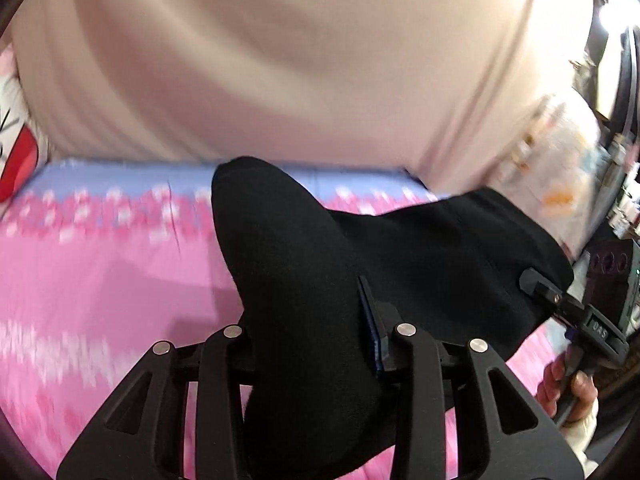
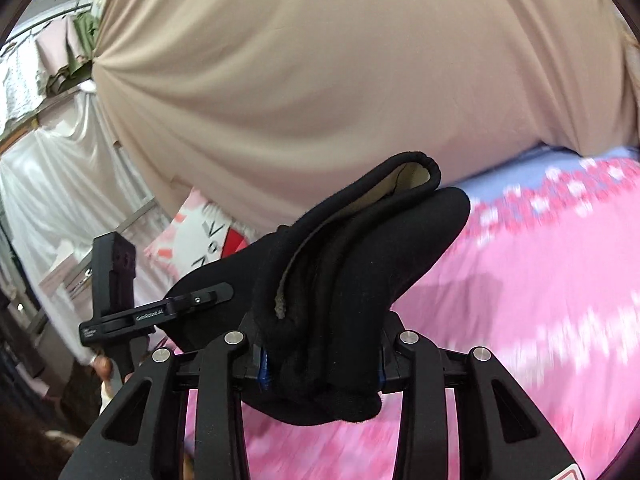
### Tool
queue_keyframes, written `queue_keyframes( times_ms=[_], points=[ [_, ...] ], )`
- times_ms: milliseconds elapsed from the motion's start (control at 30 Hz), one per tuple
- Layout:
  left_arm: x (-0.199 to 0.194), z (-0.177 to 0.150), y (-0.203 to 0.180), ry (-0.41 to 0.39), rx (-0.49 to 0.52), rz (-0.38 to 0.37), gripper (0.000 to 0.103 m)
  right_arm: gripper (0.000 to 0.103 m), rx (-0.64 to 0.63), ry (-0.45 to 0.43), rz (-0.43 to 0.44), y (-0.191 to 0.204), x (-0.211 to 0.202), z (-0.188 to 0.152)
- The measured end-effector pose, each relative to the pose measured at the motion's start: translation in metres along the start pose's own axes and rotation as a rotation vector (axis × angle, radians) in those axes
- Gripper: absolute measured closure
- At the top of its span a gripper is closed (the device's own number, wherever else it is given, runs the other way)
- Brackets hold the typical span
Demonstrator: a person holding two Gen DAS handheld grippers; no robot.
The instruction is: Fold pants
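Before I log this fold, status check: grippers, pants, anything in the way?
Left gripper and right gripper both clamped on the black pants. Pants bunched, lifted off the pink floral bedsheet. Nothing in the way.

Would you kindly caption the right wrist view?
Right gripper clamps bunched black fabric pants above a pink floral bedsheet.

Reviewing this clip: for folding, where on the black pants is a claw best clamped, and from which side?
Best at the thick rolled edge of the black pants, approached from the near, open side of the pink bed cover. The bunched layers there give the pads bulk to bite. Both the left claw and right claw already clamp such gathered cloth, the span hanging between them.
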State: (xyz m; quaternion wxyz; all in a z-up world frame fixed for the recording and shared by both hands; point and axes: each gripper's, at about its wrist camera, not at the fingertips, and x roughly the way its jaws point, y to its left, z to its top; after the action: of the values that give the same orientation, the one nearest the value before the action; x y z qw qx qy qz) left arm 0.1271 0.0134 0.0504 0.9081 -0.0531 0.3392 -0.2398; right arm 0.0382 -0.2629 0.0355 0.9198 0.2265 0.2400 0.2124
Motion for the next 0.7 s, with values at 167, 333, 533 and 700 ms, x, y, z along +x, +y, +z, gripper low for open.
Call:
queue_keyframes(
  times_ms=[167,333,533,700],
  points=[
    [0.105,0.029,0.039,-0.048,-0.019,0.139,0.044,0.058,0.022,0.012,-0.084,-0.078,0.101,0.031],
    [0.173,-0.007,0.103,0.140,-0.081,0.395,0.013,0.055,0.177,0.195,-0.309,-0.163,0.153,0.002],
    [0.102,-0.006,0.105,0.026,-0.119,0.364,0.012,0.055,-0.035,0.004,-0.440,-0.095,0.099,0.023],
    [0.116,0.013,0.048,0.041,-0.062,0.212,0.005,0.091,-0.124,0.142,-0.387,-0.060,0.167,0.033]
  ],
)
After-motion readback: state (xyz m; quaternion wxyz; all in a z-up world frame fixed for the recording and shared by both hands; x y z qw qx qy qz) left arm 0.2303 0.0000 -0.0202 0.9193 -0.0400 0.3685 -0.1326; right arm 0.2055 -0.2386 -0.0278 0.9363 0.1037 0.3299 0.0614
